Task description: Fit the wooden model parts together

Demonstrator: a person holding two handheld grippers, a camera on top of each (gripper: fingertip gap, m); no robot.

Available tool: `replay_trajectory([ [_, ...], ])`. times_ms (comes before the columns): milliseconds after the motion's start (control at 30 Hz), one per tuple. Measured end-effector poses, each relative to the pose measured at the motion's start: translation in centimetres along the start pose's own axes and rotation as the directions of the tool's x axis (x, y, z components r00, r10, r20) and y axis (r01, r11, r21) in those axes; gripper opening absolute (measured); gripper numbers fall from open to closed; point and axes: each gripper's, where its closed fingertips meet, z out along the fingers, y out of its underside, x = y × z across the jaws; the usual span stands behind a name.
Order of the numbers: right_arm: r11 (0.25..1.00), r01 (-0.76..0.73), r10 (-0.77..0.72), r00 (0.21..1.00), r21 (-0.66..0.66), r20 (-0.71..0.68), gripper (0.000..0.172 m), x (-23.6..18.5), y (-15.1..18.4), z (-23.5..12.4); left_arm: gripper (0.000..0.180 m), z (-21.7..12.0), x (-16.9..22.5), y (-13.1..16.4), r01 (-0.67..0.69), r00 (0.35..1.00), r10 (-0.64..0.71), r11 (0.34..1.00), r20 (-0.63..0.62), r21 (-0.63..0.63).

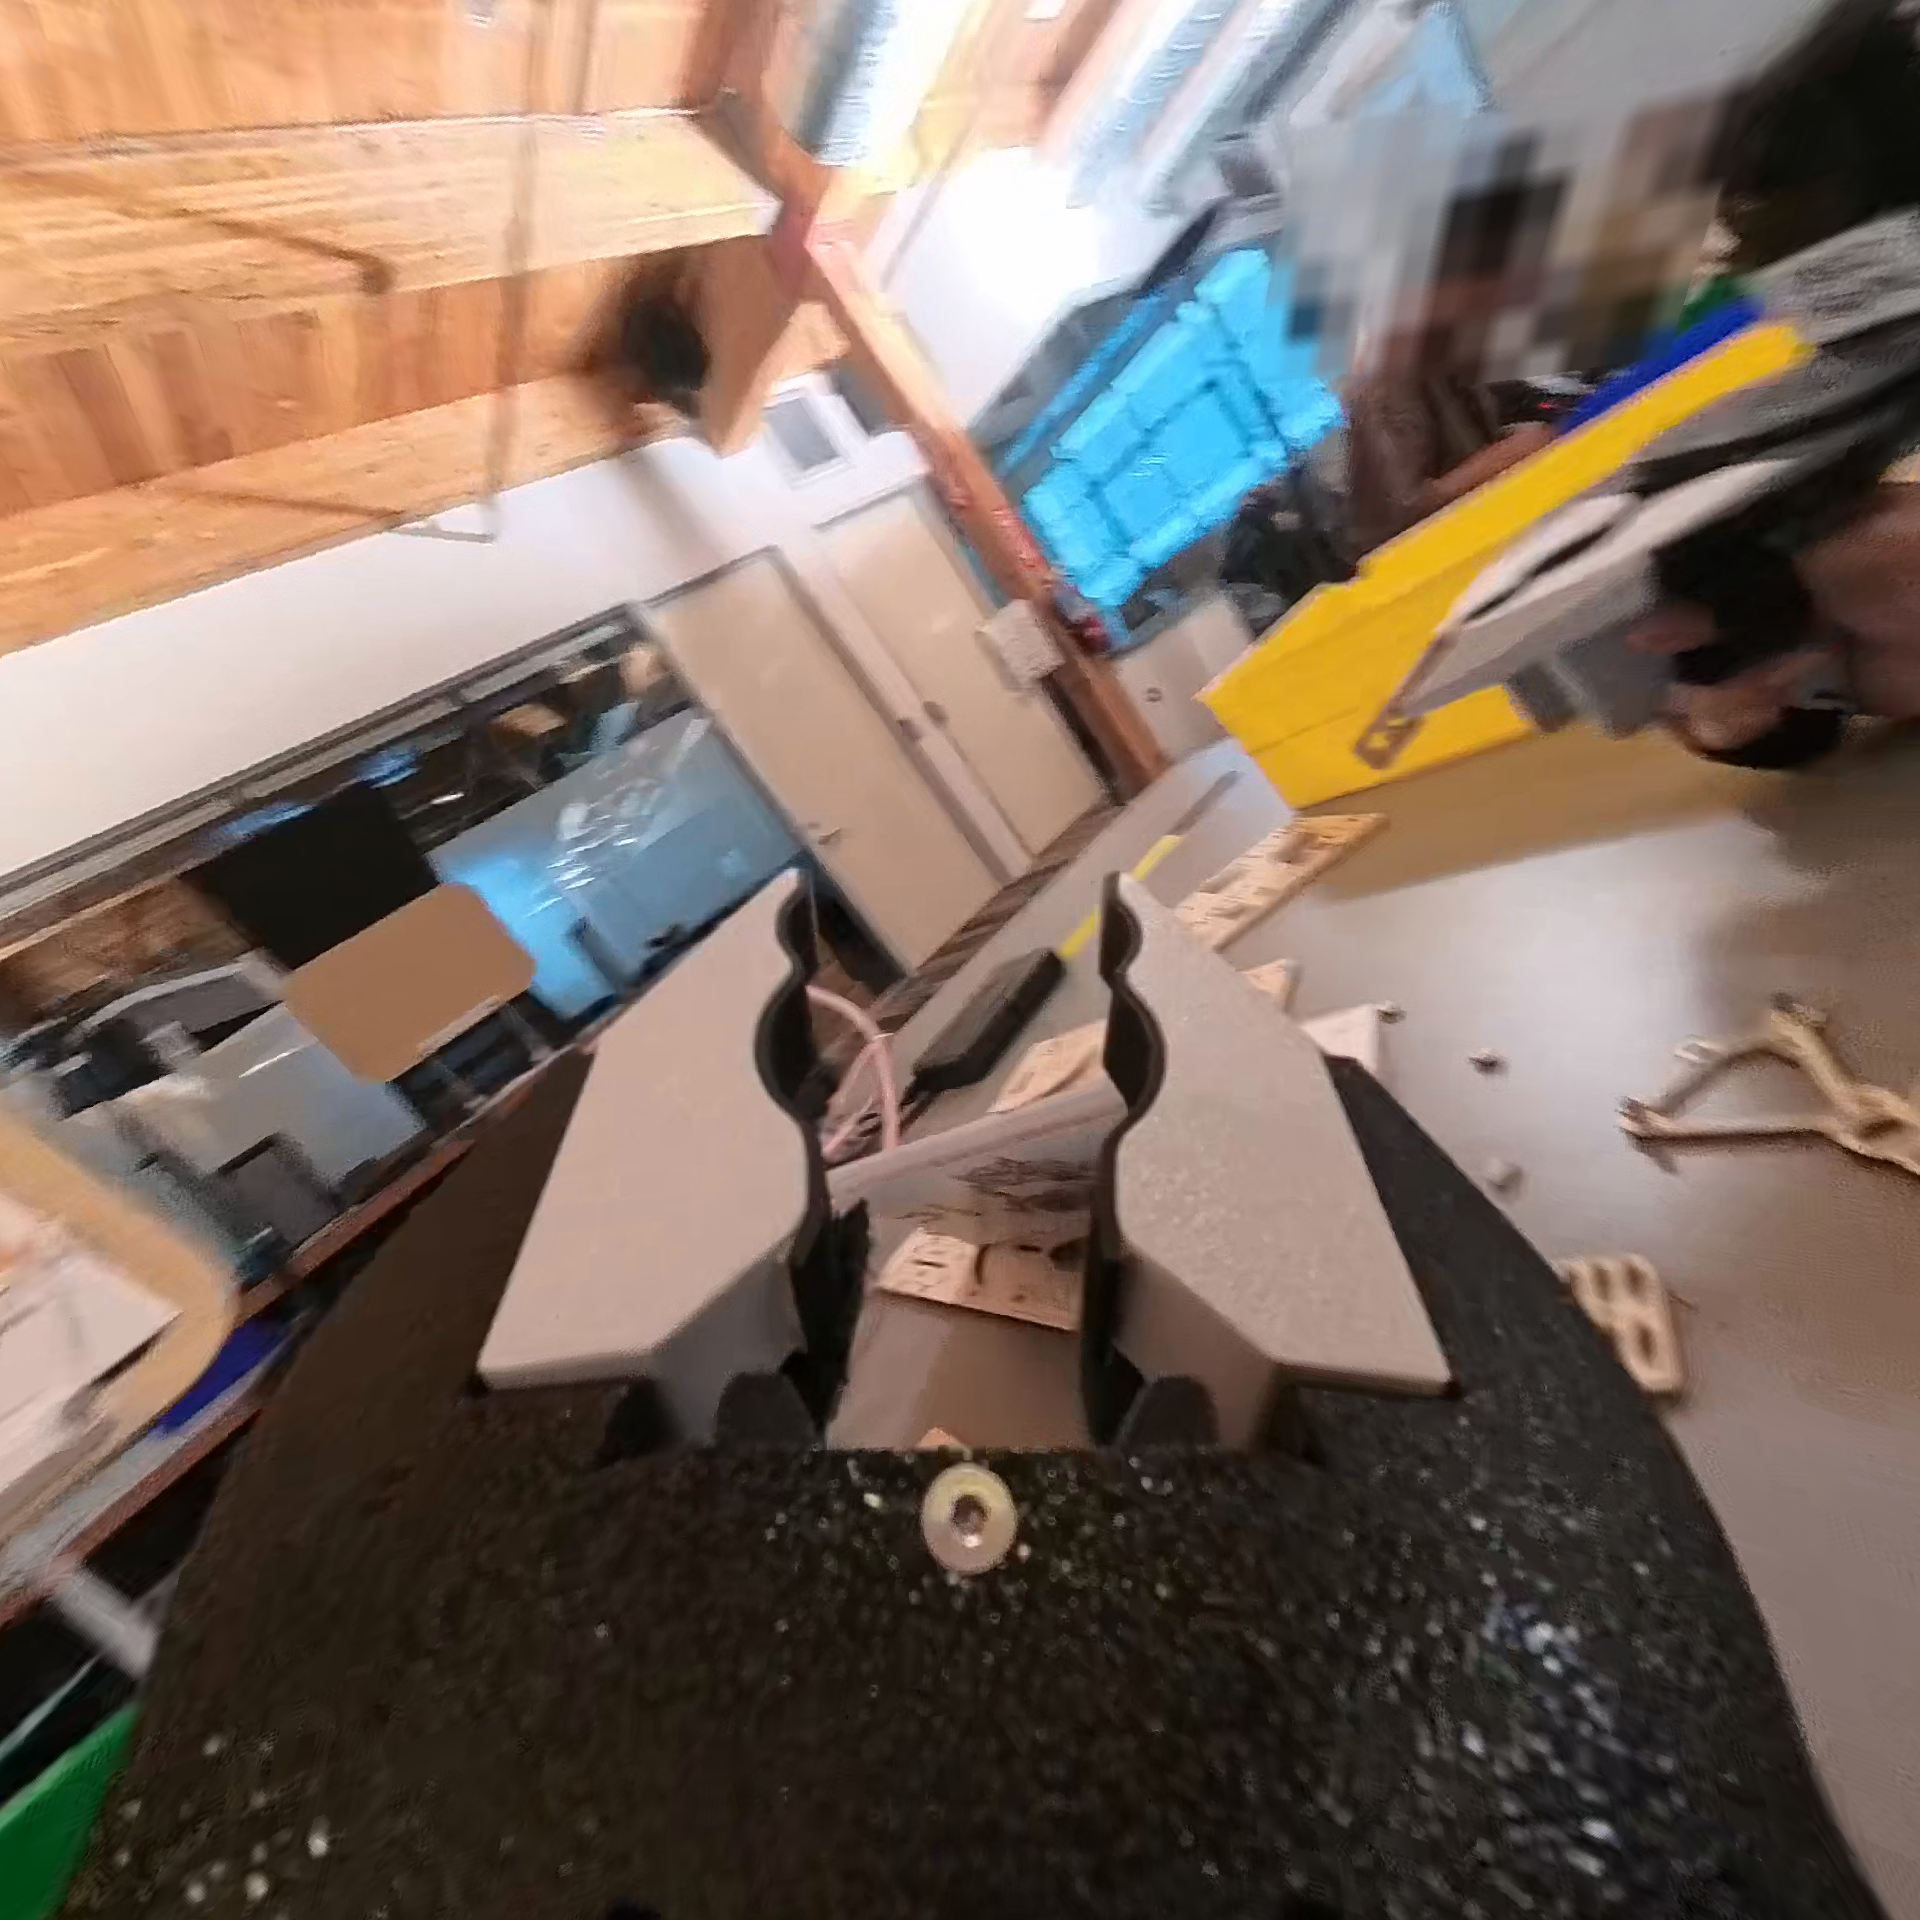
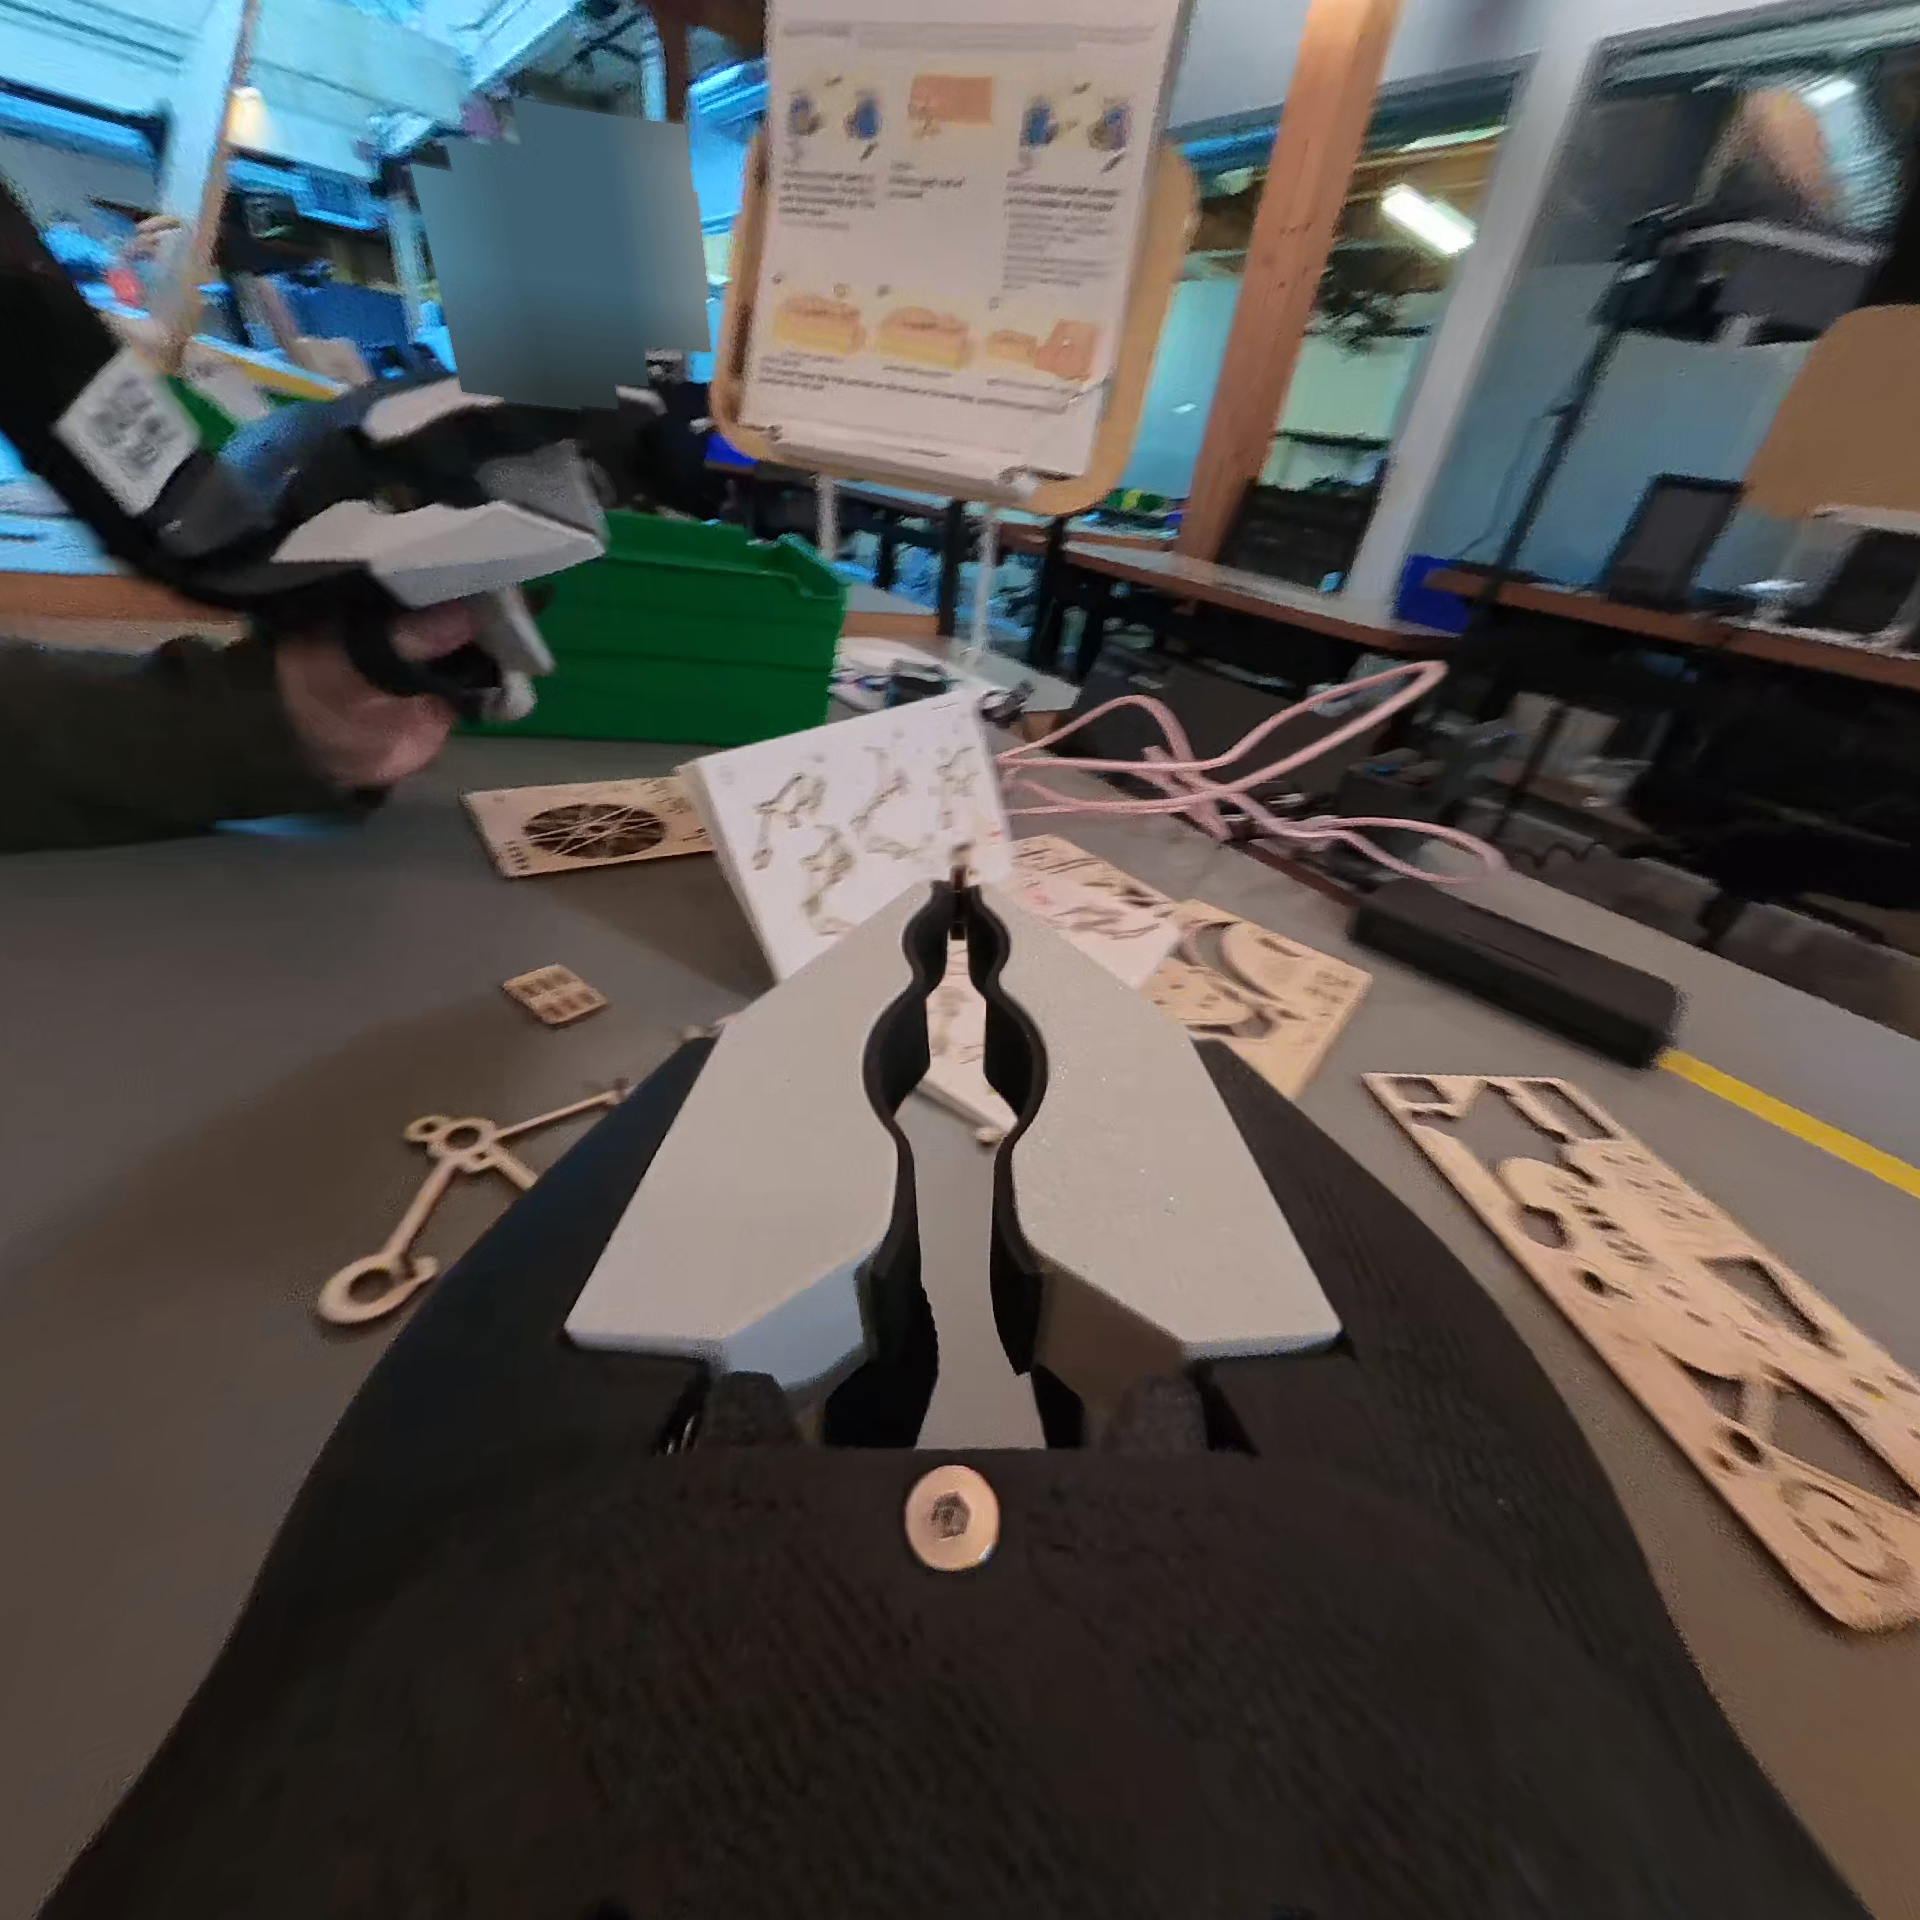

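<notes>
Above the grey table (image 2: 208, 987), my right gripper (image 2: 958, 891) pinches a small thin wooden piece (image 2: 961, 868) while my left gripper (image 1: 956, 935) hangs spread and bare, so I should align slowly toward the flat cross-shaped wooden assembly (image 2: 457, 1174).

Counts of what lies on the grey table (image 2: 208, 997) around the two hand-held grippers.

Two grippers: the right gripper (image 2: 958, 891) nearest, the left gripper (image 2: 540, 540) up to its left. Three flat wooden cut-out sheets: one sheet with a round wheel pattern (image 2: 592, 826) ahead-left of the right fingertips, one sheet (image 2: 1257, 987) just right of them, one long sheet (image 2: 1683, 1340) further right. One white booklet (image 2: 862, 831) directly ahead. One assembled wooden piece (image 2: 436, 1195) and one small wooden tile (image 2: 554, 993) to the left. One stack of green bins (image 2: 707, 623), one yellow bin (image 1: 1382, 665), one black box (image 2: 1507, 977), one instruction sheet (image 2: 956, 218).
</notes>
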Motion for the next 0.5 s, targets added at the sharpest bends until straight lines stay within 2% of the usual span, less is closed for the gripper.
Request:
replay_trajectory([
  [33,0.999,-0.017,0.019,0.998,-0.031,0.059,0.000,-1.0,0.4,0.4,0.048,0.0,1.3,-0.1,-0.006,0.993,0.004,1.000,-0.116,-0.014],
  [100,0.993,-0.065,0.080,0.986,-0.103,0.149,0.000,-3.0,0.8,1.4,0.043,-0.7,4.3,0.8,0.007,0.924,-0.059,0.990,-0.378,-0.139],
  [133,0.987,-0.084,0.109,0.977,-0.139,0.184,0.000,-4.0,0.9,1.9,0.041,-1.3,5.6,1.2,0.015,0.875,-0.113,0.978,-0.471,-0.206],
  [200,0.959,-0.126,0.184,0.958,-0.252,0.220,0.000,-5.5,1.6,3.0,0.040,-2.2,7.3,1.8,0.023,0.796,-0.204,0.951,-0.570,-0.308],
  [267,0.929,-0.169,0.251,0.942,-0.330,0.222,0.000,-6.7,1.9,4.2,0.042,-2.7,8.7,2.7,0.030,0.738,-0.305,0.906,-0.602,-0.422],
  [367,0.879,-0.217,0.335,0.914,-0.425,0.227,0.000,-8.2,2.6,5.4,0.052,-3.4,11.0,5.0,0.025,0.658,-0.470,0.795,-0.588,-0.607],
  [500,0.839,-0.289,0.419,0.883,-0.461,0.210,0.000,-8.9,3.2,6.0,0.048,-3.5,13.4,7.5,0.039,0.628,-0.593,0.672,-0.505,-0.740],
])
